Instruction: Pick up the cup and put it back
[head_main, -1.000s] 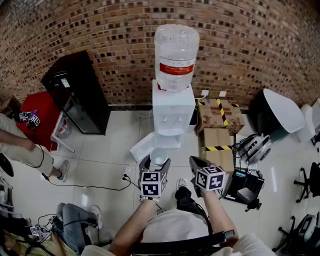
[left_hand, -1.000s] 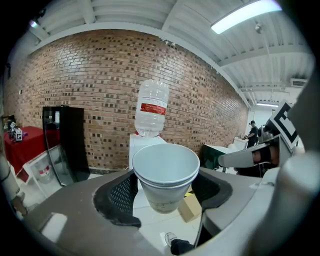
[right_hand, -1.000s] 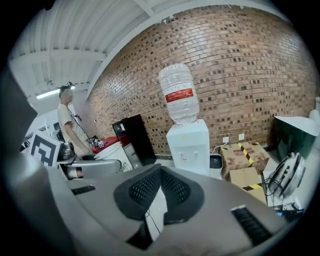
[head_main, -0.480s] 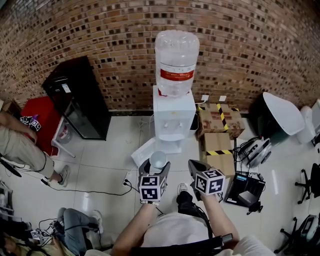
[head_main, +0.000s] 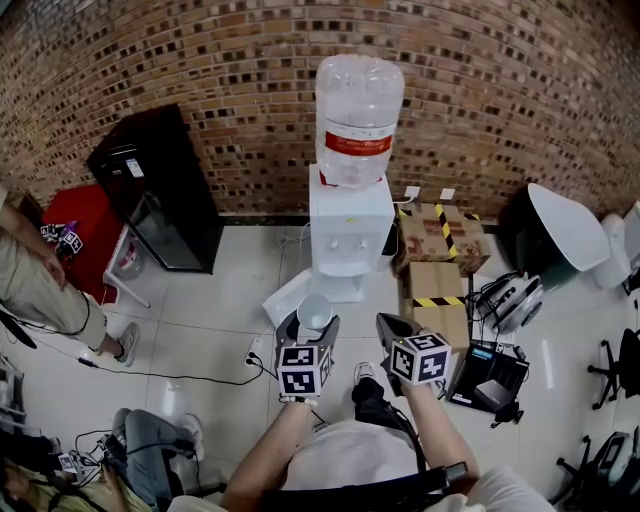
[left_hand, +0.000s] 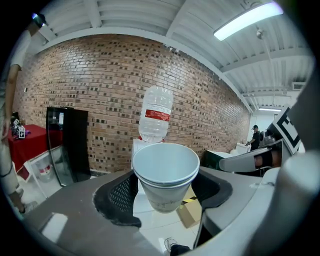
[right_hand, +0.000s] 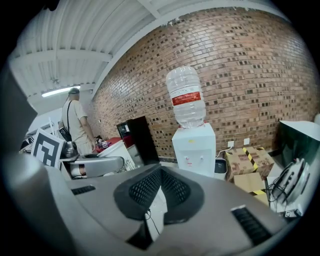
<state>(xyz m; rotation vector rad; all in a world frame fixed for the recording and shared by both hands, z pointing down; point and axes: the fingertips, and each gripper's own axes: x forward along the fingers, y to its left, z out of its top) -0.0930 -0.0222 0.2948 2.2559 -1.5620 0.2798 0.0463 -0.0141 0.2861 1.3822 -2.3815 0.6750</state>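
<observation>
I see the cup (left_hand: 166, 172) at the centre of the left gripper view. It is white paper and looks like two nested, with a second rim just under the top one. It stands upright, mouth up and empty, faintly smudged near the base, clamped between the left gripper's (left_hand: 165, 194) jaws. In the head view the cup (head_main: 316, 311) sits just below centre.

Left tool (head_main: 313, 323) clamped on cup (head_main: 316, 309), right tool (head_main: 386, 323) closed and empty, both held forward side by side

Head view steeply down; gripper views forward; all share water dispenser (head_main: 349, 235).
</observation>
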